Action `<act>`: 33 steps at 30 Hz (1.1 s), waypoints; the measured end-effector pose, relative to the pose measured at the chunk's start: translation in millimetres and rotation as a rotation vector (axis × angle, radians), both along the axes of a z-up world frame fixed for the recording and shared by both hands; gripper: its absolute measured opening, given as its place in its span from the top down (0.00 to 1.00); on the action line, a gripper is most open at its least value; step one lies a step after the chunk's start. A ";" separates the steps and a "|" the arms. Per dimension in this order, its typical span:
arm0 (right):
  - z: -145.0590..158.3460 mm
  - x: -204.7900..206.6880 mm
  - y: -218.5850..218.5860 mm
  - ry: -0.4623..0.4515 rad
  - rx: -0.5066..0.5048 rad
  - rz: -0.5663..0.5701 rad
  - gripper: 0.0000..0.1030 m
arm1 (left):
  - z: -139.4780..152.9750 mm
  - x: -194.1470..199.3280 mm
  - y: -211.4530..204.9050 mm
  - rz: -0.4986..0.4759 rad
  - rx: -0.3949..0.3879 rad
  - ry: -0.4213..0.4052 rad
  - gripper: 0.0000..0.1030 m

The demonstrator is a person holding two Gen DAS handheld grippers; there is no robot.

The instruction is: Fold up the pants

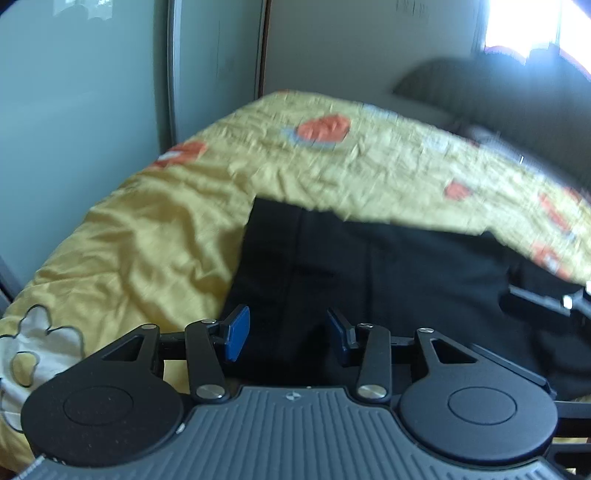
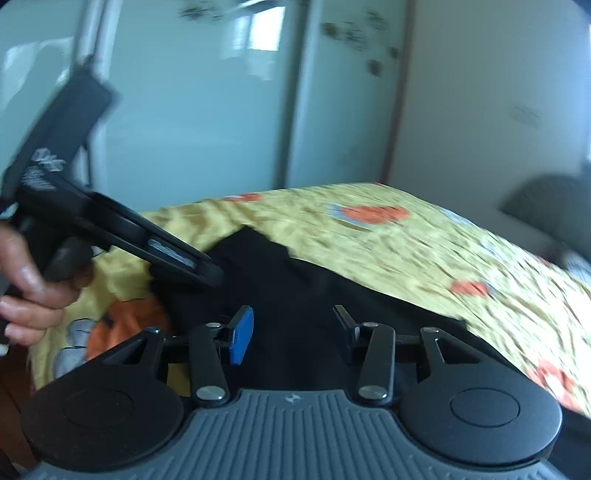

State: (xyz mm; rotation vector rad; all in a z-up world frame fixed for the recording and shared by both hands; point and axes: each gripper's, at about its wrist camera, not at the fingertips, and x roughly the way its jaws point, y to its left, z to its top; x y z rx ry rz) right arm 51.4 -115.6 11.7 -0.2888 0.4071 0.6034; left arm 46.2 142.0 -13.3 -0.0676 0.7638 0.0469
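Black pants (image 1: 369,273) lie flat on a yellow patterned bedspread (image 1: 155,236). My left gripper (image 1: 288,336) is open, its blue pads apart, just above the near edge of the pants with nothing between them. In the right wrist view the pants (image 2: 295,295) lie under my right gripper (image 2: 291,336), which is open and empty above the fabric. The left gripper's body (image 2: 110,229), held by a hand, shows at the left over the pants' far corner. The right gripper's edge shows in the left wrist view (image 1: 569,302).
The bed's yellow cover (image 2: 424,251) with orange and blue prints fills the scene. Pale green wardrobe doors (image 2: 207,110) stand behind the bed. A dark cushion or chair (image 1: 498,96) sits at the far right near a bright window (image 1: 532,26).
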 end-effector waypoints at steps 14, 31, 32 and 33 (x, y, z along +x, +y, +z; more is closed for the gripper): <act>-27.6 -28.7 58.7 -0.085 -0.256 0.121 0.57 | 15.4 -12.9 49.7 0.110 -0.219 0.015 0.47; -70.2 -40.1 113.7 -0.381 -0.583 0.209 0.79 | -13.4 -10.9 79.4 0.141 -0.724 0.216 0.37; -72.8 -39.4 116.1 -0.401 -0.594 0.209 0.84 | -16.3 -9.8 81.1 0.140 -0.761 0.220 0.35; -73.4 -37.9 116.7 -0.407 -0.590 0.207 0.86 | -19.8 -7.6 82.8 0.148 -0.800 0.224 0.35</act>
